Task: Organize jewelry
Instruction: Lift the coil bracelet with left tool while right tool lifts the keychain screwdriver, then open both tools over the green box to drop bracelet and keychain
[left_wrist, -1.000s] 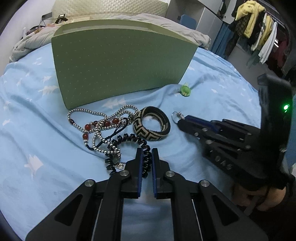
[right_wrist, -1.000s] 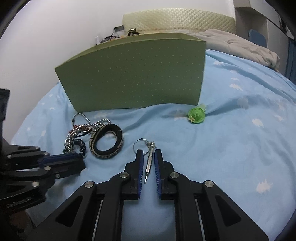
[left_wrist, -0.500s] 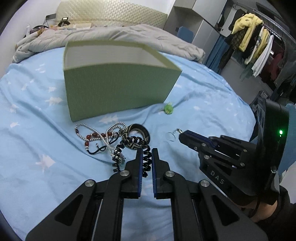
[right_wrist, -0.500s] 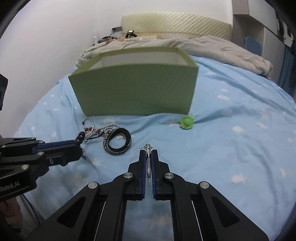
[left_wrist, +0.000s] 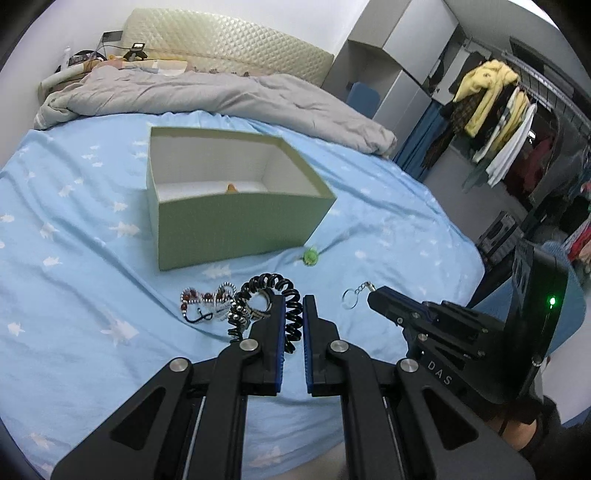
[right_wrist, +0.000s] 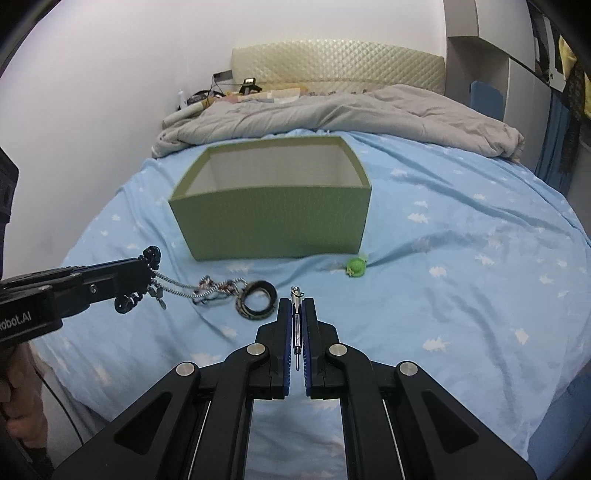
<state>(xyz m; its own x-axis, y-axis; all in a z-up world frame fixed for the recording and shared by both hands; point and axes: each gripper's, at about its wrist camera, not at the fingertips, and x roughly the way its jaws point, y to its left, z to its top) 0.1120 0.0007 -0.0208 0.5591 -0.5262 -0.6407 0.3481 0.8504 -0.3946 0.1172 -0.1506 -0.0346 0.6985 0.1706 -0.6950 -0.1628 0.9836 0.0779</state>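
While a green open-topped box (right_wrist: 273, 221) stands on a blue patterned bedsheet (right_wrist: 461, 258), two hand-held grippers are seen raised in front of it. The left gripper (left_wrist: 293, 306) is closed almost fully on a black coiled cord (left_wrist: 271, 286), whose loops are pinched between the blue pads and arch up ahead of the tips; in the right wrist view a thin chain is seen trailing from that grip down to a tangle of beaded necklaces (right_wrist: 216, 290) lying on the sheet. A patterned bangle (right_wrist: 256, 302) is seen just beside the tangle, resting on the fabric. The right gripper (right_wrist: 296, 306) is clamped on a small metal keychain tool (right_wrist: 295, 325), held lengthwise between the fingers; its ring (left_wrist: 349, 297) is shown dangling from the tips in the left wrist view. A small green trinket (right_wrist: 356, 266) is left on the sheet near the box's front right corner. Inside the box, a small orange object (left_wrist: 231, 188) is glimpsed against the far wall, too small to be identified. A grey quilt (left_wrist: 207, 96) is bunched at the head of the bed, and clothes (left_wrist: 495, 122) are hung on a rail to the right.
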